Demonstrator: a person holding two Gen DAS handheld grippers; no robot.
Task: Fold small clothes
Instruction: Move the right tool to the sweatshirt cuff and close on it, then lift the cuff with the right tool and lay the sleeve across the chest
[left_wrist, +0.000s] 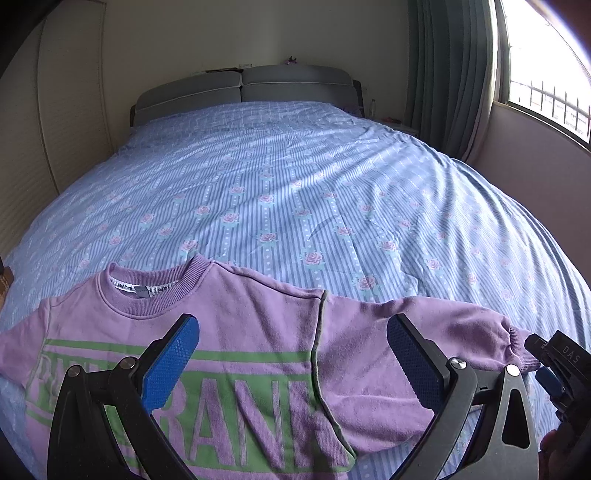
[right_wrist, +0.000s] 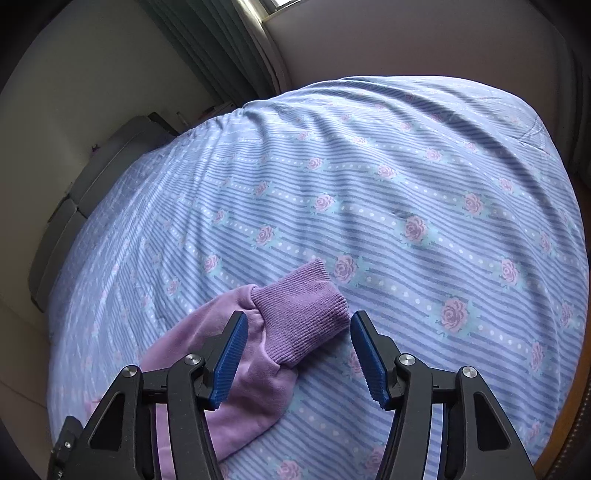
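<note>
A lilac cotton sweatshirt (left_wrist: 236, 332) lies flat on the blue striped, rose-printed bedspread (left_wrist: 295, 184), low in frame. Left gripper (left_wrist: 291, 350) hovers open above its chest; right gripper (right_wrist: 295, 354) jaws straddle the ribbed cuff (right_wrist: 299, 317), not pressing.

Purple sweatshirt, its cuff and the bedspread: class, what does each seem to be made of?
Purple sweatshirt: soft knit, probably cotton fleece; matte, slightly fuzzy surface. Cuff: ribbed knit, with fine parallel ridges. Bedspread: thin woven fabric, likely cotton; printed stripes and roses, soft wrinkles.

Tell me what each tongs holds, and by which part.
Nothing. Left tongs open over the sweatshirt; right tongs open around its cuff, not gripping.
</note>
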